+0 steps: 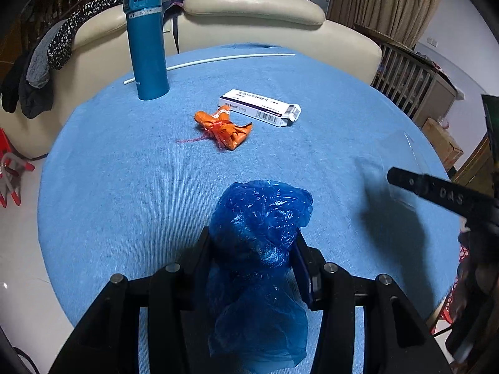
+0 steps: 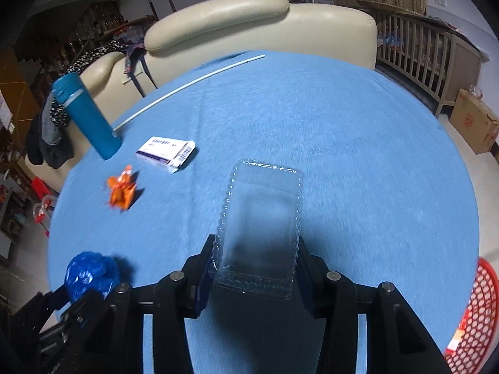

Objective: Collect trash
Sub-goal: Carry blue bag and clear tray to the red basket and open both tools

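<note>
My left gripper (image 1: 252,237) is shut on a crumpled blue plastic bag (image 1: 259,218) above the blue tablecloth; the bag also shows at the lower left of the right wrist view (image 2: 89,274). My right gripper (image 2: 255,246) is shut on a clear plastic clamshell tray (image 2: 262,218), held over the table; one of its fingers (image 1: 430,187) shows at the right of the left wrist view. An orange wrapper (image 1: 223,127) (image 2: 121,188) and a white medicine box (image 1: 260,109) (image 2: 167,151) lie on the cloth.
A teal flask (image 1: 146,43) (image 2: 87,115) stands at the back left of the round table (image 1: 124,187), with a thin white rod (image 1: 218,60) behind it. A cream sofa (image 1: 249,9) is beyond. A red mesh basket (image 2: 474,318) sits off the table's right edge.
</note>
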Available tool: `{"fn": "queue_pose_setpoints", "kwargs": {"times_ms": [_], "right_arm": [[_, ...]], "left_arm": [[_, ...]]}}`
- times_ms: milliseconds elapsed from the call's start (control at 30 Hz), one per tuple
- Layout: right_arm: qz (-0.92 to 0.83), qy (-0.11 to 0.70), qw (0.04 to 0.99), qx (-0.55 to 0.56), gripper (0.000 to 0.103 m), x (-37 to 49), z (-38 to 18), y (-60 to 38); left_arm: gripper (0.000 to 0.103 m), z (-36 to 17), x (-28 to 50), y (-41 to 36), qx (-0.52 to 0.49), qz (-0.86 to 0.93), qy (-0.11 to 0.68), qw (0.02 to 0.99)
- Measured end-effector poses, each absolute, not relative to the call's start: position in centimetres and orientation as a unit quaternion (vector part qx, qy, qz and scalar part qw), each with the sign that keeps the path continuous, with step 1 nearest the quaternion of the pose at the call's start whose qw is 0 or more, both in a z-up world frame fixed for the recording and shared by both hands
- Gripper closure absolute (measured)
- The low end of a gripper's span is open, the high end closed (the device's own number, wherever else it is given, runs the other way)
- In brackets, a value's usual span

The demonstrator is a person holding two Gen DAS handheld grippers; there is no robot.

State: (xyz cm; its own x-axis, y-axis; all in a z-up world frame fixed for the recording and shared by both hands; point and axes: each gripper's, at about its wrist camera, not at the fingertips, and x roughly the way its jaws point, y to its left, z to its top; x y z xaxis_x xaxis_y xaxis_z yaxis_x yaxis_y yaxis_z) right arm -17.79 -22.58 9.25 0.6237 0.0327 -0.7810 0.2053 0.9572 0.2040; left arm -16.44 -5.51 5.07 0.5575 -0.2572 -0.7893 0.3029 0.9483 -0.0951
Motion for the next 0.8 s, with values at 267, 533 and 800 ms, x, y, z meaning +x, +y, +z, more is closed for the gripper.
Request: {"fn": "queue_pose_setpoints", "kwargs": {"times_ms": [267,533,800], "right_arm": [[-0.042,0.407,0.898,0.161,0.054,-22.8,10.1,-22.1],[-0.044,0.372,0.91,0.177,0.054,-27.2,11.8,-23.0],[-0.049,0.334,0.92,0.2,0.054,-30.5,13.6,-24.8]], "left_arm": [[0.054,6.4,-19.1,-6.0,0.043,-0.16,0.428,0.888],[0.054,8.5,-22.0,-7.6,0.063,-0.171,0.403,0.897],[0.054,10.7,-24.3,-9.7,0.091,-0.187,0.375,0.903]]}}
